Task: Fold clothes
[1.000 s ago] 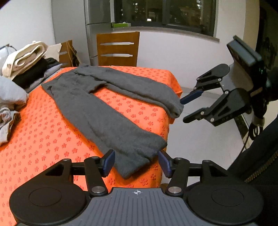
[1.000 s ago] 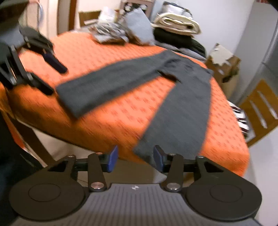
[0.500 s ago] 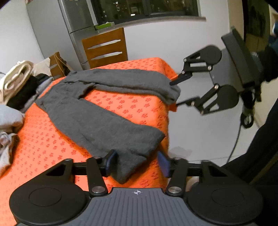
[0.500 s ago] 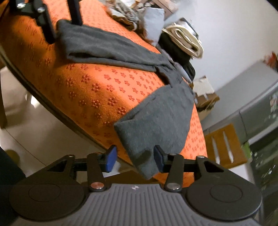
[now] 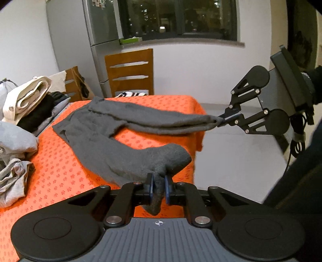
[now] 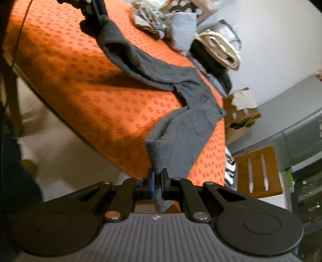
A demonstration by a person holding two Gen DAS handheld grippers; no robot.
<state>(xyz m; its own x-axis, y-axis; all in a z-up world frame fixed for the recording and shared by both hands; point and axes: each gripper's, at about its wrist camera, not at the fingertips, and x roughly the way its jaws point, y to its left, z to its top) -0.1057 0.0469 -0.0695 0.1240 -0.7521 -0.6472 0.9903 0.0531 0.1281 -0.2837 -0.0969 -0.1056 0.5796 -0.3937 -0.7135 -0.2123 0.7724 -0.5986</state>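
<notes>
Soft, light, limp grey knit trousers [image 5: 104, 141] spread on the orange table [image 5: 50, 181], waist at the far side; left tool [image 5: 159, 188] pinching one leg hem, right tool [image 6: 159, 181] the other; best held at hems, sagging between

Left wrist view: sits low behind left hand-held gripper [image 5: 159, 188], at near edge of bench [image 5: 60, 181], faces along bench toward chair [image 5: 129, 73] and window [image 5: 177, 18]; right hand-held gripper [image 5: 225, 119] seen at right, off bench corner.

Right wrist view: sits close behind right hand-held gripper [image 6: 159, 182], tilted (horizon steeply slanted), faces across bench [image 6: 90, 90] toward wall [image 6: 281, 40].

Shared: bench, grey trousers [image 5: 120, 157] [image 6: 181, 129], clothes pile [image 5: 26, 96] [image 6: 219, 50], chair [image 6: 257, 171].
</notes>
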